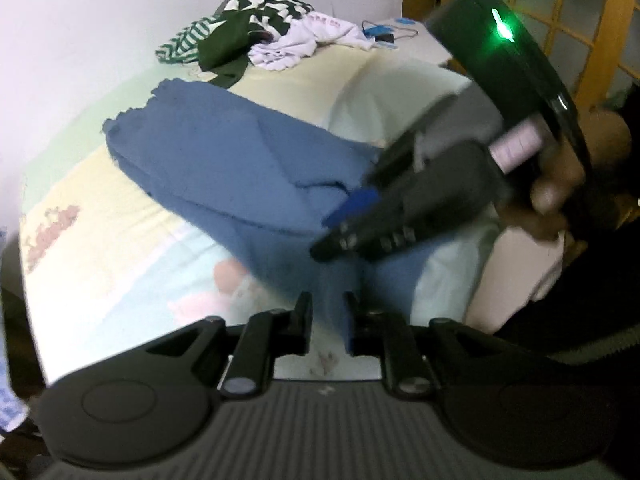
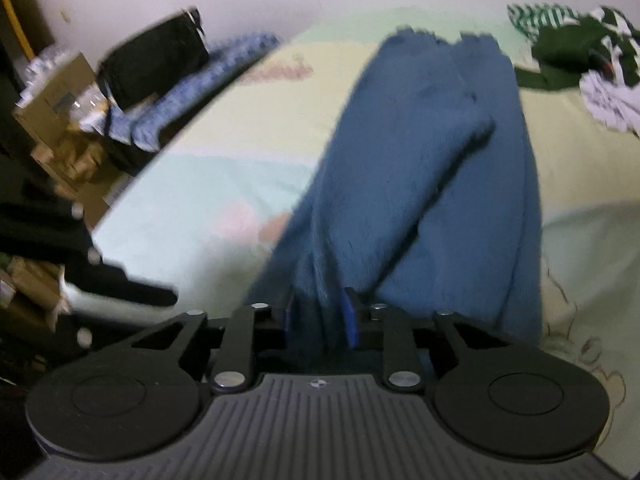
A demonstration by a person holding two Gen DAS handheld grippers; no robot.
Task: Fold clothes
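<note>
A blue garment [image 1: 224, 168] lies lengthwise on the pastel bed sheet [image 1: 100, 216], partly folded over itself. My left gripper [image 1: 328, 312] is shut on its near edge. My right gripper [image 1: 344, 224] shows in the left wrist view, reaching in from the right onto the same cloth. In the right wrist view the blue garment [image 2: 420, 168] stretches away from my right gripper [image 2: 320, 312], which is shut on a bunched fold of it. The left gripper's black fingertip [image 2: 156, 296] shows at the left there.
A pile of green-and-white and pale clothes [image 1: 256, 36] sits at the bed's far end, also in the right wrist view [image 2: 580, 52]. A white wall [image 1: 80, 20] runs along the bed. Boxes and a black bag [image 2: 152, 64] stand beside the bed. A wooden-framed window [image 1: 580, 8] is at right.
</note>
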